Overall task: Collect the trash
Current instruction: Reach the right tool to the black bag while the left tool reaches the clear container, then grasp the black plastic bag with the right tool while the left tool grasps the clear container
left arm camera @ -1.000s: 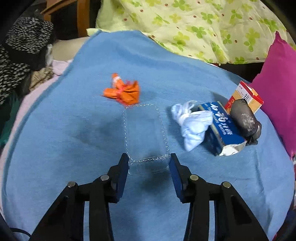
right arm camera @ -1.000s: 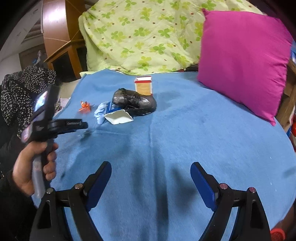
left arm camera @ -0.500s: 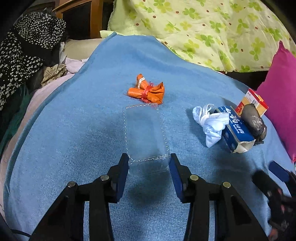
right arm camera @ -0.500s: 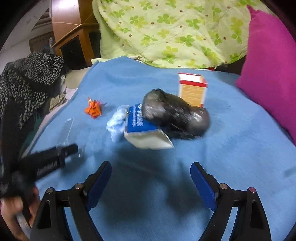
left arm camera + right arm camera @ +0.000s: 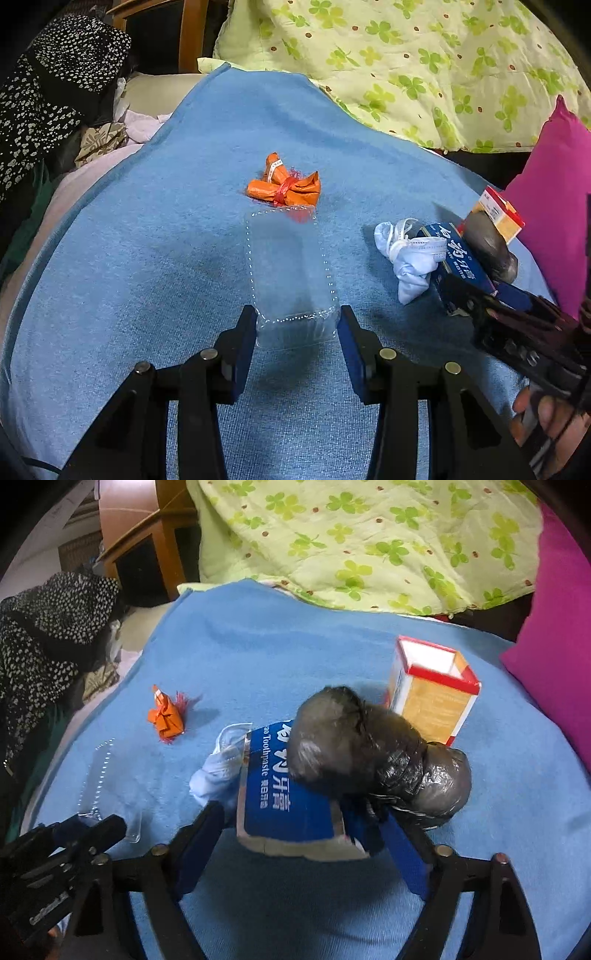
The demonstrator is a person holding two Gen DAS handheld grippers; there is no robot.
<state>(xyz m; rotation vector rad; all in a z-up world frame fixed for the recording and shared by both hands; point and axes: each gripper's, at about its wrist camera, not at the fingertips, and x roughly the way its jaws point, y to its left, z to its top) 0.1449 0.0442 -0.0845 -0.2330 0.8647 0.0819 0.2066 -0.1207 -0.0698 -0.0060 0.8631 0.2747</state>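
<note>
My left gripper [image 5: 297,319] is shut on the near end of a clear plastic tray [image 5: 291,266], which sticks out over the blue blanket [image 5: 147,258]. Beyond the tray lies an orange wrapper [image 5: 284,186]. My right gripper [image 5: 295,812] straddles the near end of a blue toothpaste box [image 5: 280,797], and its jaws are closing, with the pads near the box's sides. A black plastic bundle [image 5: 369,753] lies across the box. A crumpled white mask [image 5: 218,775] is tucked at its left. A red-and-orange carton [image 5: 432,698] stands just behind.
A magenta pillow [image 5: 561,627] lies at the right and a green clover quilt [image 5: 351,542] at the back. Black dotted clothing [image 5: 48,635] is heaped off the blanket's left edge, by a wooden cabinet [image 5: 147,546]. The hand holding my right gripper shows low right in the left wrist view.
My right gripper has travelled forward across the blanket to the toothpaste box, and its jaws have narrowed around it. It now shows at the right of the left wrist view. My left gripper still holds the tray.
</note>
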